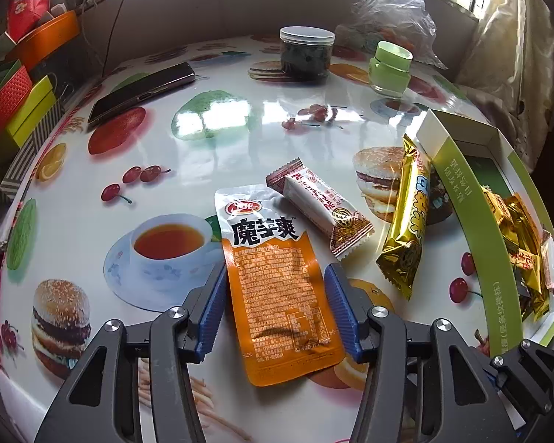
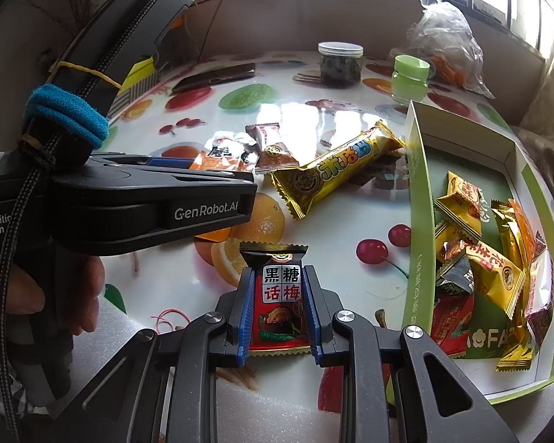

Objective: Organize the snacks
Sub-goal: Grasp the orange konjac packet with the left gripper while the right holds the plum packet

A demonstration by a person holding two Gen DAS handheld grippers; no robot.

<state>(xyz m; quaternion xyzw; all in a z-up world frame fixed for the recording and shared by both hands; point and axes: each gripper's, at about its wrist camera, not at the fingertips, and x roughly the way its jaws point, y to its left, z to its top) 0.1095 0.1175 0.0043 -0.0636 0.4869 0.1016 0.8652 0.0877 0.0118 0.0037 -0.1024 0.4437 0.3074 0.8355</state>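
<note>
Step in hand: two snacks are being dealt with at once; one is already gripped and judged ready for the box, the other is being lined up for a grasp.
Right hand-held gripper (image 2: 280,297): pressed together on a small black-and-red foil candy sachet (image 2: 279,295) with crimped ends; the sachet is pinched by its long edges between the blue ribbed pads (image 2: 246,313) and is held above the worktop.
Left hand-held gripper (image 1: 275,293): spread, its jaws standing to either side of a flat orange-and-white plastic pouch (image 1: 277,280); the pouch lies flat on the worktop; the left pad seems to touch its edge, but no squeeze is seen.
Next move, judged: the sachet is to be carried right and released over the box; for the pouch, the jaws must be closed on its thin, slippery film, which may buckle or slide.
Worktop (image 1: 92,251): glossy printed oilcloth with burgers, cherries and a teacup; strong glare is thrown from the window.
Loose snacks beyond: a white-and-brown crimped wrapper bar (image 1: 319,208) just past the pouch; a long crinkled gold foil bar (image 1: 406,229) leaning against the box wall.
Box: a shallow green-and-white cardboard tray (image 2: 419,221) at the right, already holding a heap of gold, orange and red wrapped snacks (image 2: 487,265).
Far edge: a clear plastic jar with a white lid (image 1: 306,55); a pale green glass pot (image 1: 389,70); a dark slim phone (image 1: 142,88); a crumpled clear plastic bag (image 1: 395,18).
</note>
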